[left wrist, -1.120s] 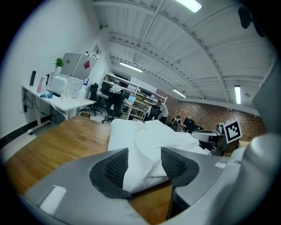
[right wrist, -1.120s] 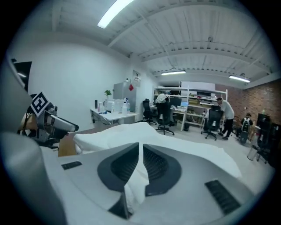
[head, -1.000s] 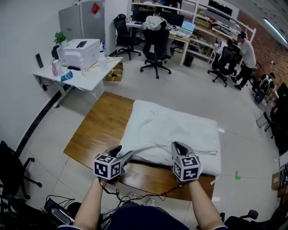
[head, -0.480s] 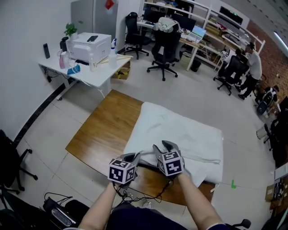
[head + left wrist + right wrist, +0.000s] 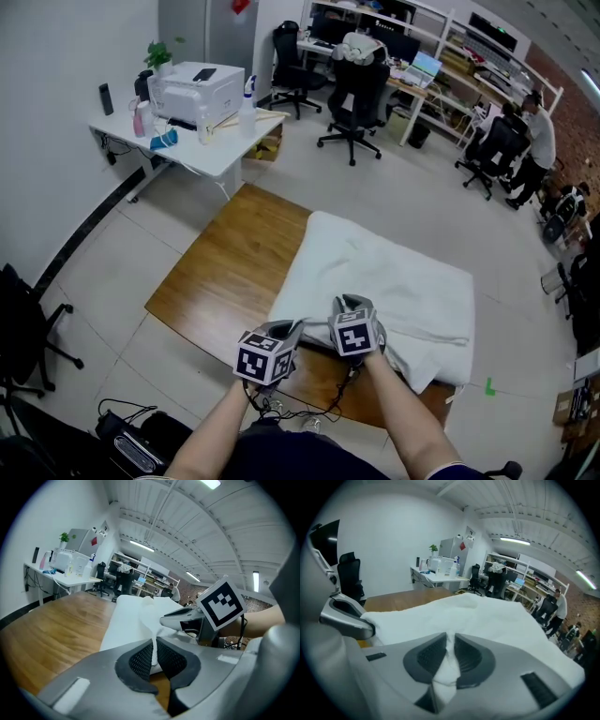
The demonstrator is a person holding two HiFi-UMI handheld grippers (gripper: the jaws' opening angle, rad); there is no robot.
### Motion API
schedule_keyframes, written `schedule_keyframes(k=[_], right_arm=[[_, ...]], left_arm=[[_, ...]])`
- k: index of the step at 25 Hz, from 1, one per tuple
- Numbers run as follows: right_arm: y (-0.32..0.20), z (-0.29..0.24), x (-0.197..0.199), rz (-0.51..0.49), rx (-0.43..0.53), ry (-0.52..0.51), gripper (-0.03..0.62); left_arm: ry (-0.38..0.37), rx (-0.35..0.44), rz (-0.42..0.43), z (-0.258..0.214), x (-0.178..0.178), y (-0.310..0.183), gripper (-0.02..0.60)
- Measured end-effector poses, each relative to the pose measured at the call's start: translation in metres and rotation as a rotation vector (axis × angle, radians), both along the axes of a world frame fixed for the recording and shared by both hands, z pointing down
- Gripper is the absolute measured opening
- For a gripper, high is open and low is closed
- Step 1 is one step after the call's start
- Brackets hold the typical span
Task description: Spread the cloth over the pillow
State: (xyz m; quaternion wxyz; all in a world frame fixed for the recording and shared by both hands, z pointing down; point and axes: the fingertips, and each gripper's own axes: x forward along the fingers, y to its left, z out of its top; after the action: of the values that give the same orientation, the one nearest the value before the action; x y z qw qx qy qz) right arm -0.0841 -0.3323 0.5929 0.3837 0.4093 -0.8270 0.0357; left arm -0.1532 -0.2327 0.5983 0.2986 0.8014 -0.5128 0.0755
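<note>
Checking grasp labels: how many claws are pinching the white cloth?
2. Left claw pinches the cloth at its near edge; right claw, jaws just closing, pinches it alongside. None hidden.

Pale tiled floor (image 5: 103, 272) around a wood table (image 5: 225, 272). Ahead and left of the left gripper (image 5: 292, 328), a white desk (image 5: 222, 150) with a printer (image 5: 199, 89) stands by the white wall (image 5: 47, 141). Farther ahead are office chairs (image 5: 354, 94) and shelving (image 5: 459, 42).
</note>
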Motion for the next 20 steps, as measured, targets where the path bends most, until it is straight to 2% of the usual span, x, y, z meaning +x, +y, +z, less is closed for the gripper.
schedule_keyframes(k=[1,2,4,8,14,17,20], right_arm=[[0.0,-0.001,0.002,0.001,0.007,0.002,0.049],[0.003,-0.001,0.005,0.004,0.003,-0.005,0.043],[0.008,-0.004,0.008,-0.002,0.007,-0.04,0.04],[0.01,-0.026,0.018,-0.024,0.094,-0.104,0.038],[0.01,-0.061,0.045,-0.007,0.196,-0.143,0.037],[0.002,-0.08,0.071,0.021,0.251,-0.129,0.037],[-0.011,-0.108,0.11,0.093,0.304,-0.145,0.037]], left_arm=[[-0.001,-0.001,0.001,0.0,0.0,0.001,0.011],[-0.001,-0.003,0.002,0.0,-0.001,0.001,0.011],[-0.003,-0.008,-0.001,0.001,-0.003,0.002,0.011],[-0.015,-0.009,-0.013,0.002,-0.005,0.002,0.011],[-0.036,-0.02,-0.042,0.004,-0.013,-0.001,0.011],[-0.06,-0.007,-0.075,-0.002,-0.021,-0.006,0.012],[-0.124,0.057,-0.133,-0.022,-0.036,-0.02,0.011]])
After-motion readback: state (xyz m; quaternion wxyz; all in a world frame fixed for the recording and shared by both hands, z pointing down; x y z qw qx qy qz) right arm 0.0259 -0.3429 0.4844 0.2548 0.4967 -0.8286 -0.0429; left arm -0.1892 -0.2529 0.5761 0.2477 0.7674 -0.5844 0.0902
